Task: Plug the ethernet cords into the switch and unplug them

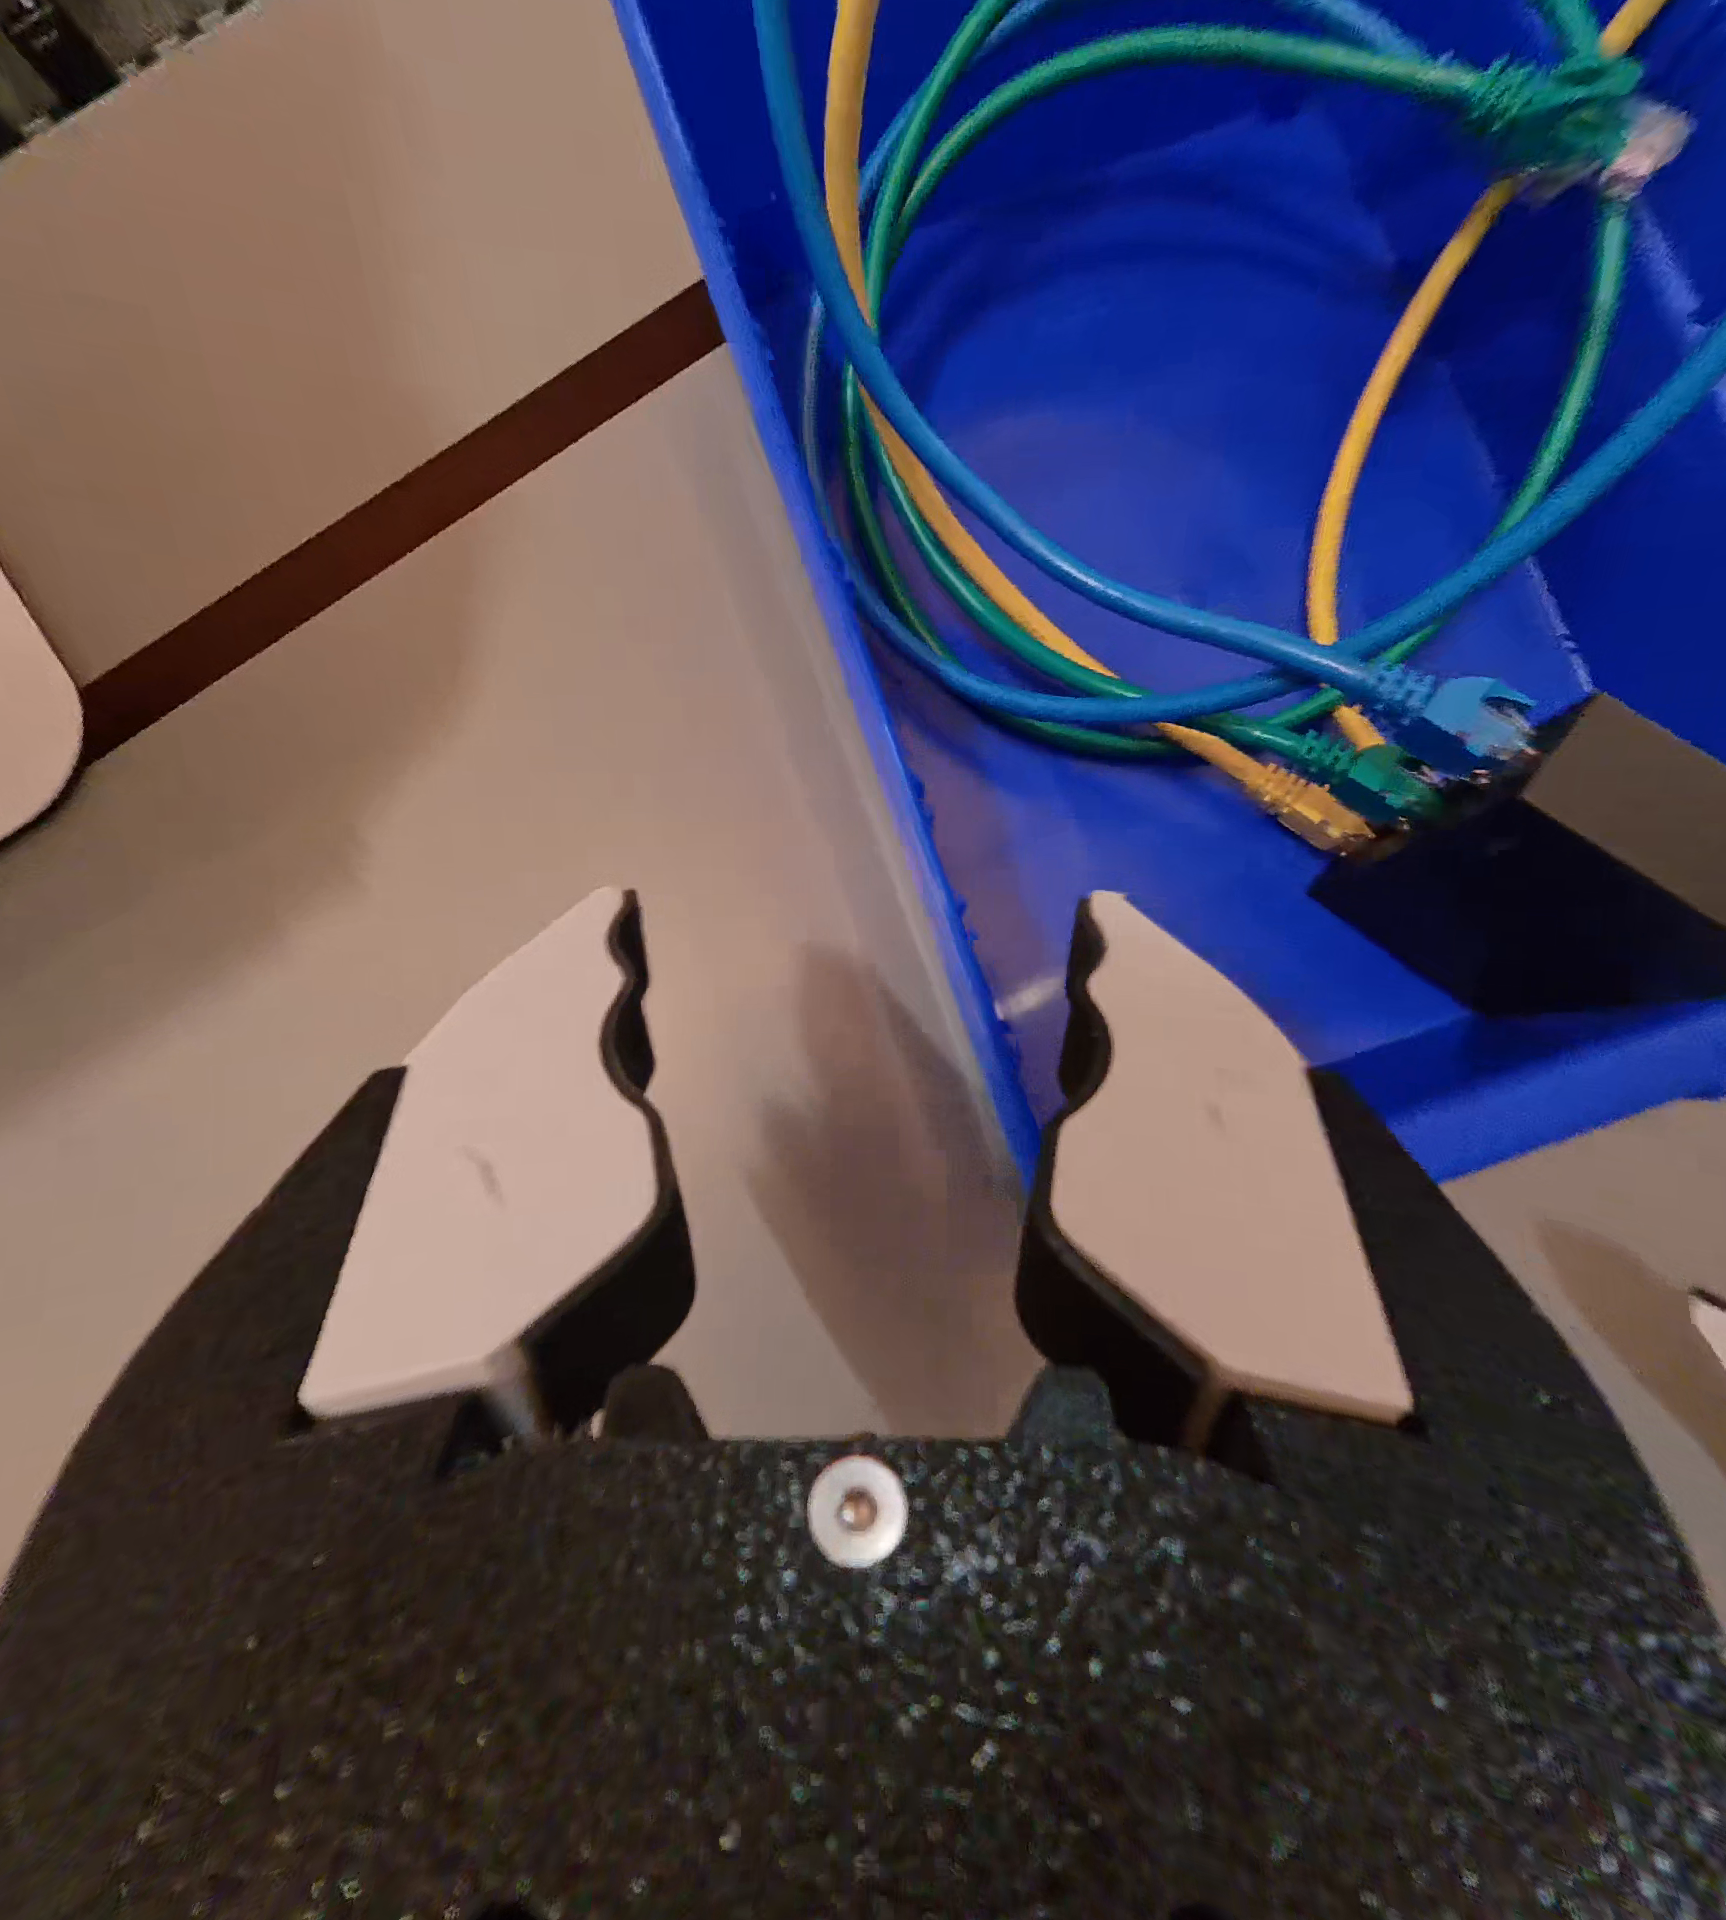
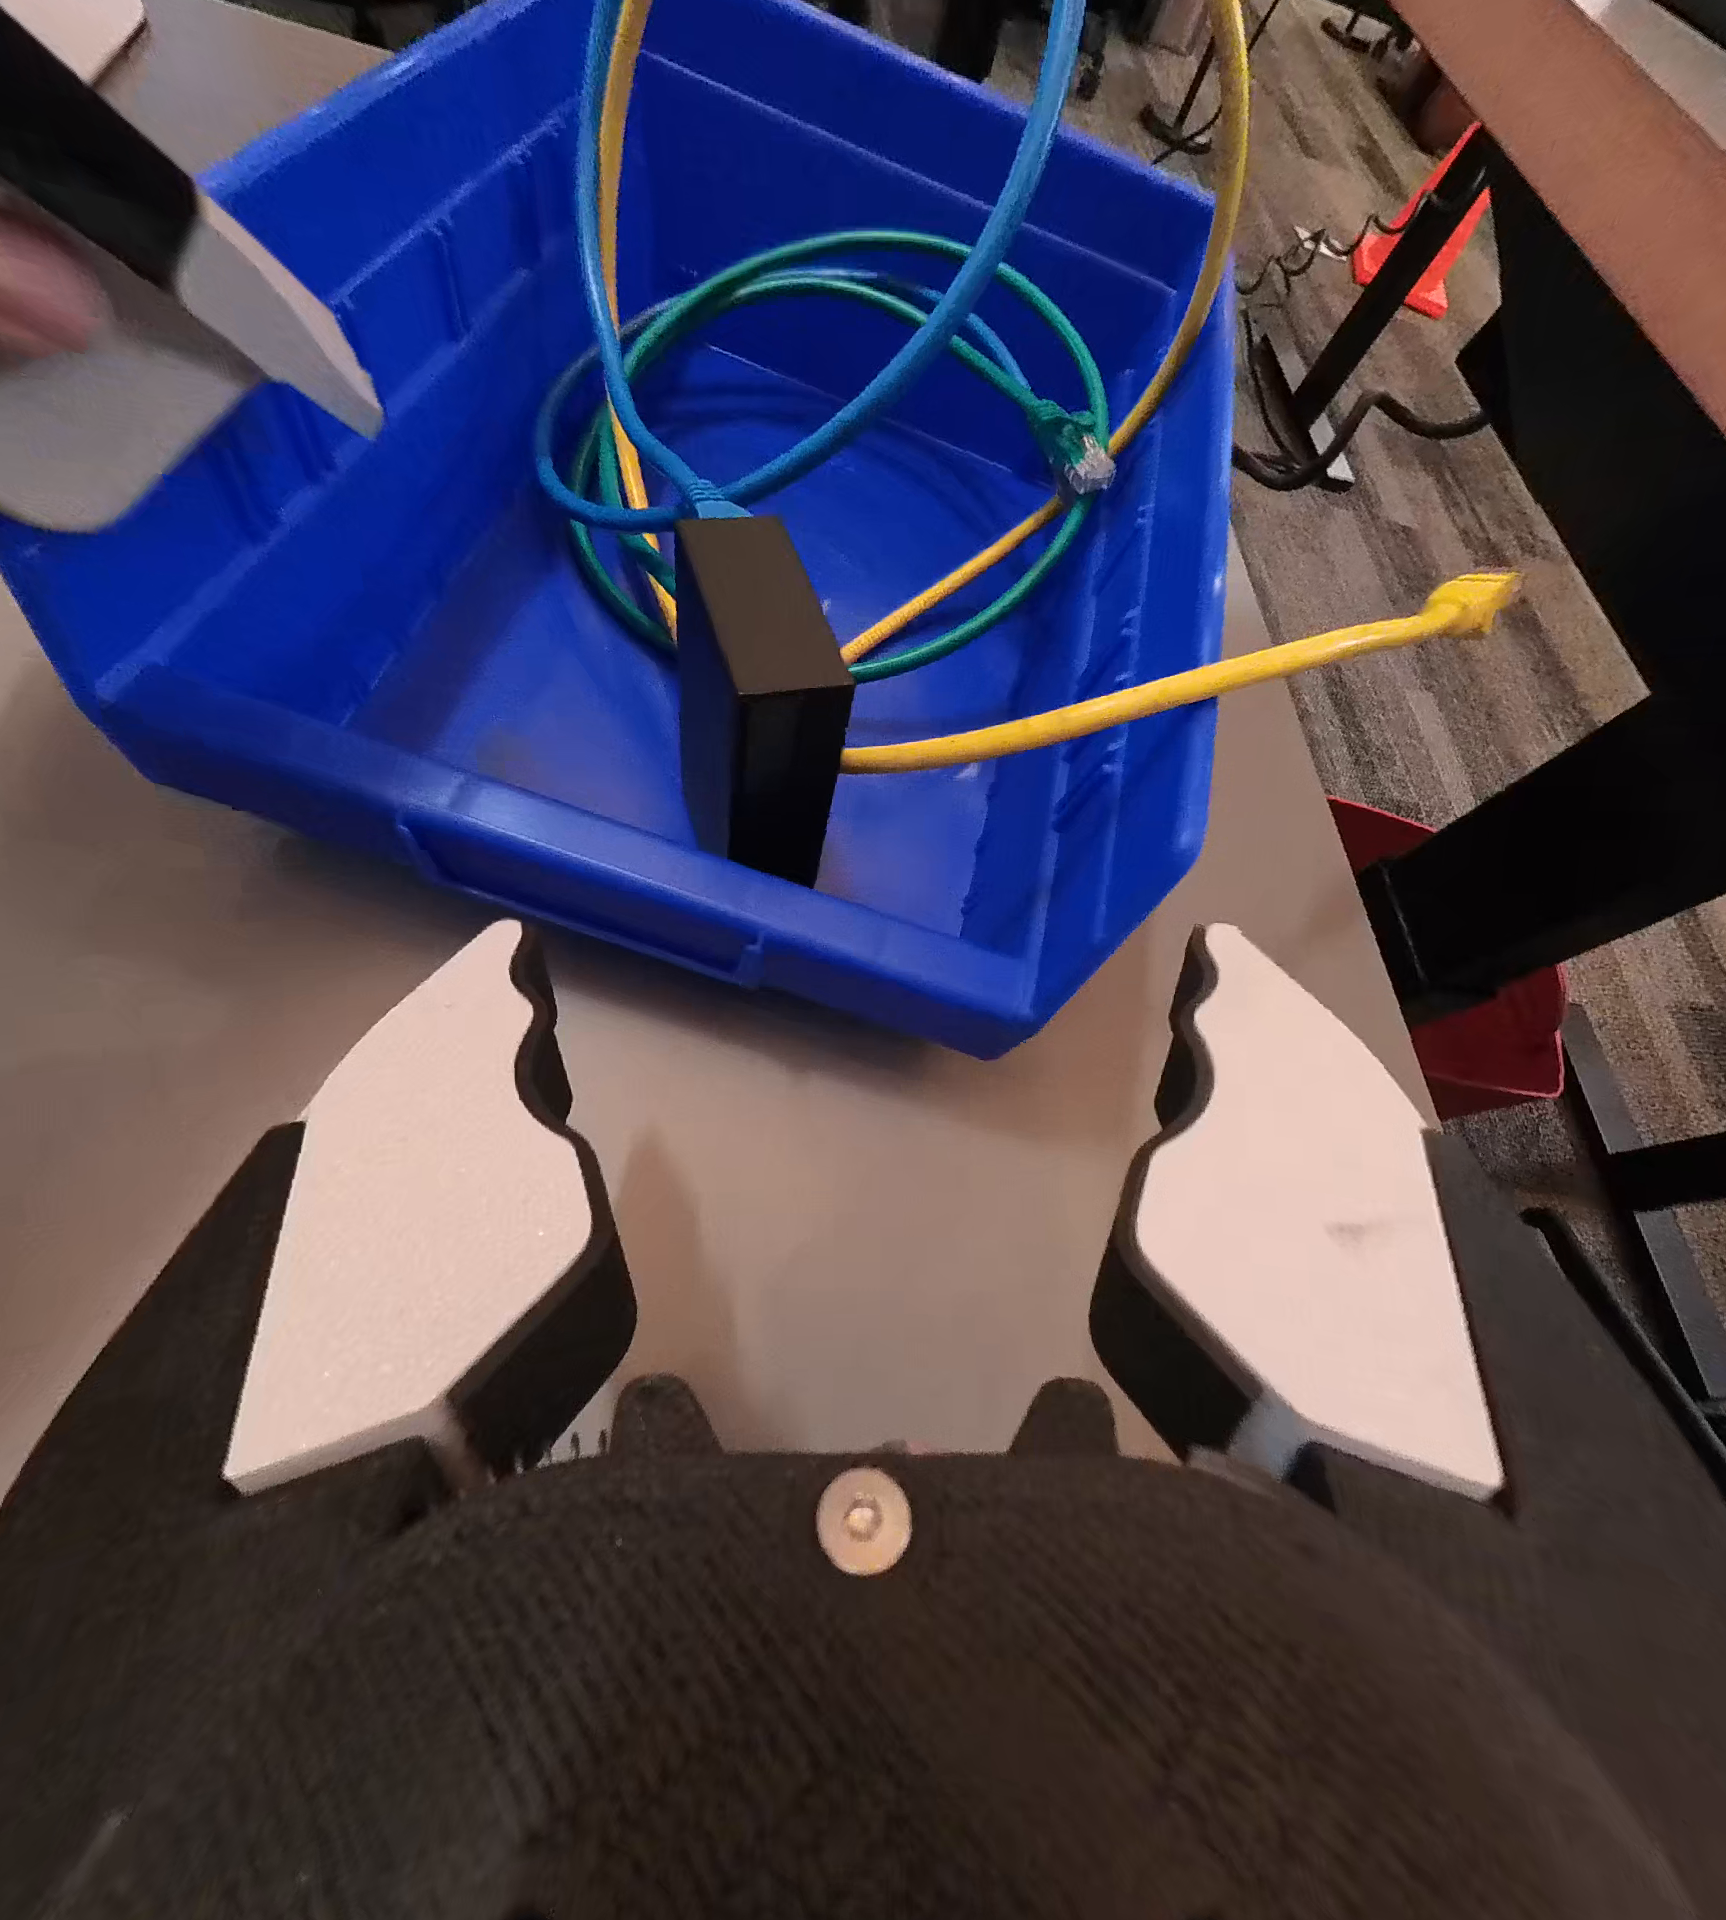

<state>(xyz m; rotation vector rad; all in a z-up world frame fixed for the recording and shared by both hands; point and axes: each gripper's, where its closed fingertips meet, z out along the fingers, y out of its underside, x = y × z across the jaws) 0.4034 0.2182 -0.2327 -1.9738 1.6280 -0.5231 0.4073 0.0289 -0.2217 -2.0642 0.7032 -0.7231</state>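
Switch [image 2: 760, 696]: a black box on edge in the blue bin [image 2: 568, 862], long axis running near to far, ports on its far end.
Plugs: blue plug [image 1: 1472, 717], green plug [image 1: 1378, 779] and yellow plug [image 1: 1321, 816] sit side by side at the ports.
Loose ends: the yellow cord's end [image 2: 1472, 603] hangs over the bin's right wall; a green one [image 2: 1077, 447] lies inside.
Left tongs [image 1: 854, 935]: spread, empty, at the bin's left wall; plugs lie ahead and right, judged nearer this side.
Right tongs [image 2: 859, 977]: spread, empty, over the tabletop [image 2: 111, 1039], facing the switch's blank near end.

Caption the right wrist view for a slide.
Open right gripper faces a blue bin holding a black switch and coloured cords.
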